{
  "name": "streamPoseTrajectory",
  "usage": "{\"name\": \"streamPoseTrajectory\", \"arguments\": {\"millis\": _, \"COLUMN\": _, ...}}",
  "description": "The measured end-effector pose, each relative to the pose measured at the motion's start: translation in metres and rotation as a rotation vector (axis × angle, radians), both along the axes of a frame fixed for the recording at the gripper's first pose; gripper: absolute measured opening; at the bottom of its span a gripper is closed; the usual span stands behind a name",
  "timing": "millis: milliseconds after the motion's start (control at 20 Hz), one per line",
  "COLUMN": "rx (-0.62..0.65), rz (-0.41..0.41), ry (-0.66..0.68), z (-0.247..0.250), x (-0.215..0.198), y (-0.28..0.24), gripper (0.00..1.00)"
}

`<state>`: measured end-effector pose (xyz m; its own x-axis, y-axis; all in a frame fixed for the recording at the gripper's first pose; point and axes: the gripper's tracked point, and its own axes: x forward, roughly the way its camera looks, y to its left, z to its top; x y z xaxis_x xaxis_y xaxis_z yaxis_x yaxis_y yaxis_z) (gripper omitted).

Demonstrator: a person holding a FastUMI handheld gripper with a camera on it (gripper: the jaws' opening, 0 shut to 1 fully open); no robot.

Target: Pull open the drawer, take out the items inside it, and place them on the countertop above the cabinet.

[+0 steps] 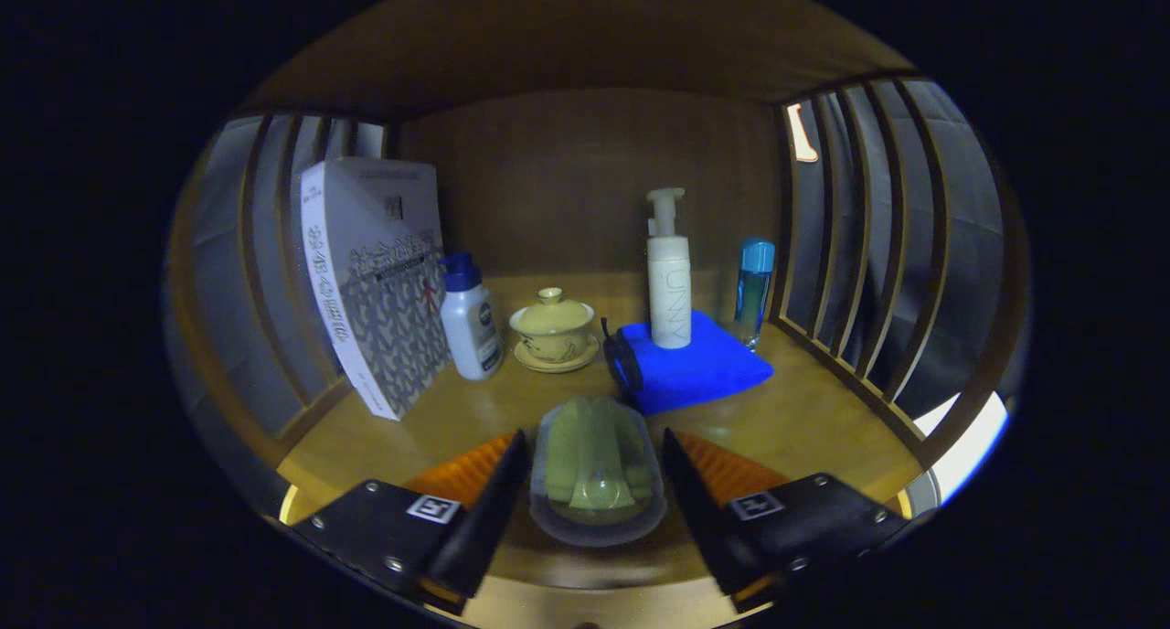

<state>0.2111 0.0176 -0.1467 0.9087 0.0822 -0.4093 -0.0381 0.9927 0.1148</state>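
The gripper (594, 469) pointed into a wooden shelf bay, over the countertop (804, 419). A clear plastic case (598, 472) with a pale green item inside sat between the two fingers. Each finger (501, 483) stood close against one side of the case. Whether both fingers pressed on the case could not be told. The case lay just above or on the countertop near its front edge; contact could not be confirmed.

All positions below are given relative to the case.

- A folded blue cloth (699, 364) lay flat on the countertop, just beyond the case and to its right.
- A white pump bottle (669, 277) stood upright on the far part of the cloth.
- A dark strap or cord (622, 359) lay against the near left edge of the cloth.
- A slim blue bottle (754, 291) stood upright farther right, beside the cloth and near the slatted side wall (850, 245).
- A yellow lidded cup on a saucer (553, 332) stood beyond the case, slightly left.
- A small white bottle with a blue cap (469, 318) stood left of the cup.
- A grey patterned box (379, 282) stood upright at far left, tilted, just beside the small bottle.

The back panel (567, 181) of the bay was plain wood.
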Motion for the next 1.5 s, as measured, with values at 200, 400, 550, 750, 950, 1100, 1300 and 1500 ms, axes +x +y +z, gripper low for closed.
{"name": "streamPoseTrajectory", "arguments": {"millis": 200, "rx": 0.067, "rz": -0.017, "ry": -0.135, "z": 0.041, "x": -0.043, "y": -0.007, "gripper": 0.96}}
{"name": "streamPoseTrajectory", "arguments": {"millis": 400, "rx": 0.069, "rz": -0.033, "ry": -0.265, "z": 0.085, "x": -0.107, "y": -0.018, "gripper": 0.95}}
{"name": "streamPoseTrajectory", "arguments": {"millis": 550, "rx": 0.032, "rz": -0.045, "ry": -0.321, "z": 0.101, "x": -0.160, "y": -0.020, "gripper": 0.95}}
{"name": "streamPoseTrajectory", "arguments": {"millis": 750, "rx": 0.043, "rz": -0.038, "ry": -0.356, "z": 0.096, "x": -0.234, "y": -0.007, "gripper": 0.95}}
{"name": "streamPoseTrajectory", "arguments": {"millis": 950, "rx": 0.036, "rz": -0.001, "ry": -0.369, "z": 0.073, "x": -0.295, "y": 0.015, "gripper": 0.95}}
{"name": "streamPoseTrajectory", "arguments": {"millis": 1100, "rx": -0.003, "rz": 0.006, "ry": -0.357, "z": 0.050, "x": -0.321, "y": 0.028, "gripper": 0.95}}
{"name": "streamPoseTrajectory", "arguments": {"millis": 1300, "rx": 0.010, "rz": 0.007, "ry": -0.361, "z": 0.026, "x": -0.344, "y": 0.043, "gripper": 0.95}}
{"name": "streamPoseTrajectory", "arguments": {"millis": 1500, "rx": -0.057, "rz": -0.018, "ry": -0.329, "z": -0.006, "x": -0.358, "y": 0.032, "gripper": 0.95}}
